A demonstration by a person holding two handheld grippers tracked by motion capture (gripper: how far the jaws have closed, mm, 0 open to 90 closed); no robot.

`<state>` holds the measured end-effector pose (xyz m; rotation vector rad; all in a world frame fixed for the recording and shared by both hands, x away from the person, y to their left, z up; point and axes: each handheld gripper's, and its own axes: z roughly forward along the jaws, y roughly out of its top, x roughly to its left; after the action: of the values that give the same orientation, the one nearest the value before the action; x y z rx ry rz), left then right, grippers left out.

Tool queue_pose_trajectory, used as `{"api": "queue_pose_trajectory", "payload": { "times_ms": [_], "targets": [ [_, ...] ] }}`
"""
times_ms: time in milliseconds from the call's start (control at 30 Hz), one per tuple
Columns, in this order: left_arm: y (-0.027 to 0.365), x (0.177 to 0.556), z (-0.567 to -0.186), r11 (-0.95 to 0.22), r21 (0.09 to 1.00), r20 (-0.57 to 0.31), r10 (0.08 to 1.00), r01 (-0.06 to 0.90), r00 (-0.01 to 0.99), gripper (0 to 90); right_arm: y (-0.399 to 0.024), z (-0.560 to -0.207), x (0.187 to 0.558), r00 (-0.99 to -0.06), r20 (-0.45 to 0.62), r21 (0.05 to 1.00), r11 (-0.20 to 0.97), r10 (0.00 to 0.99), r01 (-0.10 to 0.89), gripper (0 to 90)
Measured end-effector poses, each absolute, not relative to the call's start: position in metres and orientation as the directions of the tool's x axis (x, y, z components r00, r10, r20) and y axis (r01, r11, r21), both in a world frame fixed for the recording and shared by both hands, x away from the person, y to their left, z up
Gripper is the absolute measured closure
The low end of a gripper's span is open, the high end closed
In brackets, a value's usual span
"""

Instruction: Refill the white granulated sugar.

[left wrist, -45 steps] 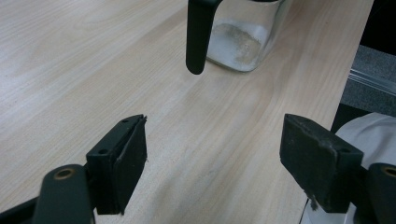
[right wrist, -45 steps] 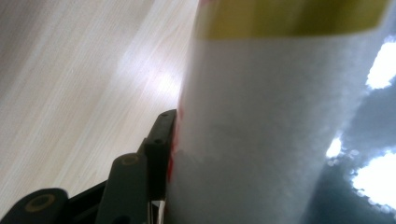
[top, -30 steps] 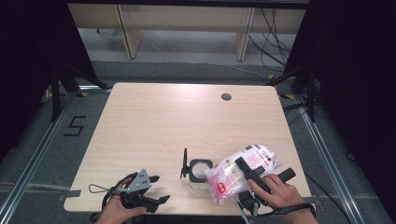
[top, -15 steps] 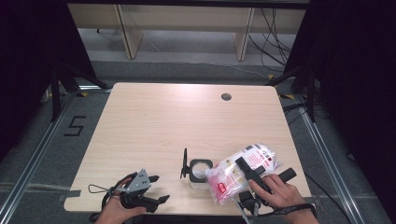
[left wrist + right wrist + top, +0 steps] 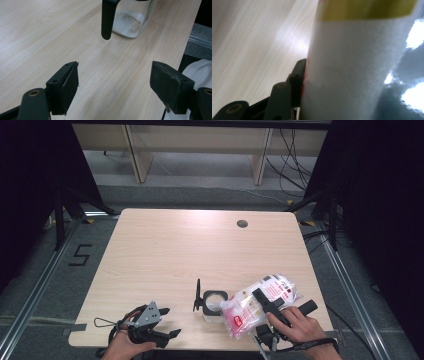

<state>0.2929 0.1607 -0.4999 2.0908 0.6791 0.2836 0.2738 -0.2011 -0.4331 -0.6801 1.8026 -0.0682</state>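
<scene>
Pale wooden table [image 5: 165, 250]: the right gripper [image 5: 267, 307] clamps a white and pink bag [image 5: 257, 302], tilted over a glass jar [image 5: 214, 302] near the front edge. Left gripper [image 5: 165, 322] rests nearby, jaws wide, empty.

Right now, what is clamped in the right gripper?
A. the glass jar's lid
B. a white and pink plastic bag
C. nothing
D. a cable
B: in the high view the right gripper has its jaws closed across the white and pink plastic bag, tilted over the open glass jar.
</scene>
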Motion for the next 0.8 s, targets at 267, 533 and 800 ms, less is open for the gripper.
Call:
{"api": "queue_pose_trajectory", "payload": {
  "times_ms": [267,533,800],
  "targets": [
    [0.1608,0.2930,-0.4993,-0.453,0.814,-0.056,0.562,0.364,0.825,22.7,-0.2025,-0.4338,0.2740,-0.191,-0.870,-0.346,0.840,-0.454,-0.418,53.2],
    [0.1613,0.2925,-0.5005,-0.451,0.817,-0.052,0.565,0.361,0.824,22.7,-0.2032,-0.4351,0.2733,-0.190,-0.876,-0.344,0.850,-0.444,-0.398,53.2],
    [0.1625,0.2938,-0.4984,-0.464,0.813,-0.040,0.557,0.352,0.829,22.7,-0.2032,-0.4345,0.2737,-0.193,-0.869,-0.354,0.845,-0.455,-0.400,53.2]
  ]
}}
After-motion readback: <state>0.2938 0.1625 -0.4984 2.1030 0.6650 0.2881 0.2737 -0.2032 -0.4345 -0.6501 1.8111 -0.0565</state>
